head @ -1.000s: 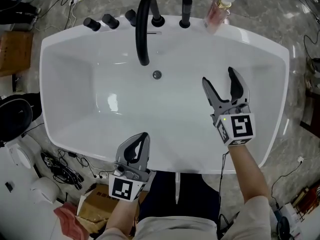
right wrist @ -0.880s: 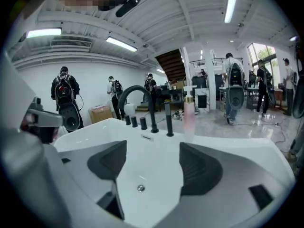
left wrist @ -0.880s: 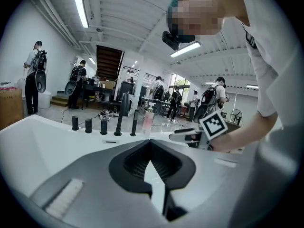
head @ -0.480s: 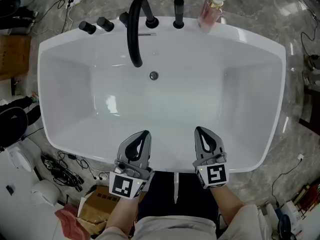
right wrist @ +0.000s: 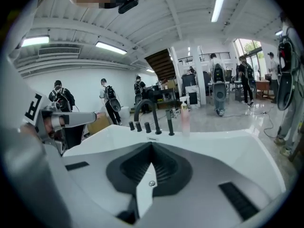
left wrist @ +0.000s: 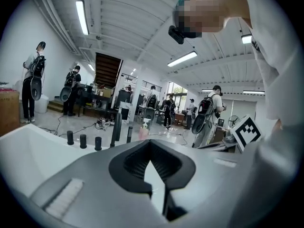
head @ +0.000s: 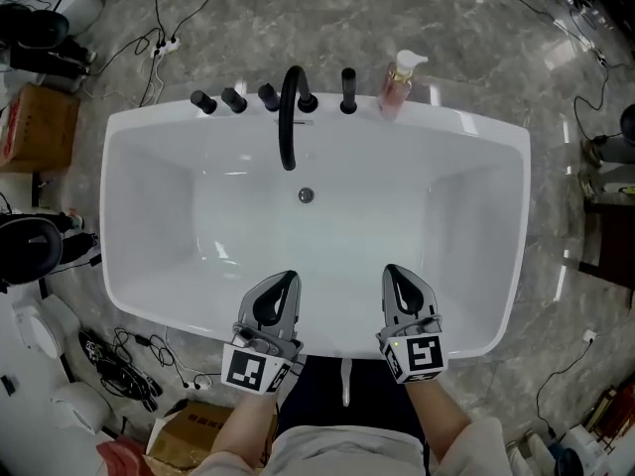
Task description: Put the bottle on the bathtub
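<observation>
The bottle (head: 398,85) is on the tub's (head: 456,119) far rim, right of the faucet (head: 289,117).
Your left hand-held gripper (head: 286,278) and right hand-held gripper (head: 395,274) sit closed and empty at the near rim; placing looks done.

Bathtub (head: 129,137): glossy white all over, with pale grey shading along the inner walls. Faucet (head: 289,117) and knobs (head: 234,99): matte black. Drain (head: 307,195): silver. Bottle (head: 397,85): translucent pink body, white pump head. Floor (head: 476,48): grey stone with paler marbled veining. Left hand-held gripper (head: 286,278) and right hand-held gripper (head: 389,270): mid-grey shells with black ribbed inner pads. Left cube (head: 250,370) and right cube (head: 415,356): white faces printed with black square-block markers. Cardboard box (head: 40,127): brown.
</observation>
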A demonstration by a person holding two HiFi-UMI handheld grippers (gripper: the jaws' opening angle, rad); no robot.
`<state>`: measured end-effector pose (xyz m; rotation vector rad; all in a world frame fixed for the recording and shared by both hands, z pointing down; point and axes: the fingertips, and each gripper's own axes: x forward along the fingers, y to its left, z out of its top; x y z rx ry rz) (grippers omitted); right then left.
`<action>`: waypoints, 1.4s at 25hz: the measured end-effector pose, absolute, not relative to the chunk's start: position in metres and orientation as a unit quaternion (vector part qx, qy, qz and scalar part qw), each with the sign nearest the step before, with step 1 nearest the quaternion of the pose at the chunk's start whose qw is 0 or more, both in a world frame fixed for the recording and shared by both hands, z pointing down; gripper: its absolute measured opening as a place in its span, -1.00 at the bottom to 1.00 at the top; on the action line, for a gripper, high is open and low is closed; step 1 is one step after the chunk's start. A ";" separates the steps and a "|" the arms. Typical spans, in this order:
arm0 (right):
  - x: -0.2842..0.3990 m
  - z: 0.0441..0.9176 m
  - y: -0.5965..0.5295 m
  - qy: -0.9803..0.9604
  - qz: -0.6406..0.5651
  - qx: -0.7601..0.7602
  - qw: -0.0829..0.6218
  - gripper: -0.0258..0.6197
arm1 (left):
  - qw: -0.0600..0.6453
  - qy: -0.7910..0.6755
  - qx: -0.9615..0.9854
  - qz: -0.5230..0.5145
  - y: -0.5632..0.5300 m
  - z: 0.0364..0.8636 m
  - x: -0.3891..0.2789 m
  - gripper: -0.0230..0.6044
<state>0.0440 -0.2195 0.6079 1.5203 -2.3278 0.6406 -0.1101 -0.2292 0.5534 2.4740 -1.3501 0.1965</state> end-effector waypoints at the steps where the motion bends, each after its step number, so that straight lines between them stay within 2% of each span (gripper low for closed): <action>1: 0.046 0.594 -0.218 -0.807 0.219 0.530 0.141 -0.91 | 0.152 -0.472 0.866 0.065 -0.229 0.540 -0.109 -0.91; 7: 0.063 0.496 -0.221 -0.805 0.175 0.550 0.136 -0.91 | 0.104 -0.474 0.873 0.040 -0.245 0.445 -0.102 -0.91; 11: 0.082 0.436 -0.234 -0.801 0.175 0.565 0.095 -0.91 | 0.056 -0.471 0.880 0.025 -0.266 0.391 -0.097 -0.91; 19: 0.126 0.327 -0.203 -0.788 0.124 0.599 0.074 -0.91 | 0.020 -0.447 0.894 -0.005 -0.238 0.308 -0.070 -0.91; 27: 0.134 0.314 -0.146 -0.792 0.122 0.596 0.057 -0.91 | -0.003 -0.443 0.896 -0.013 -0.186 0.283 -0.061 -0.91; 35: 0.105 0.306 -0.108 -0.805 0.125 0.579 0.047 -0.91 | 0.000 -0.439 0.898 -0.012 -0.146 0.276 -0.074 -0.91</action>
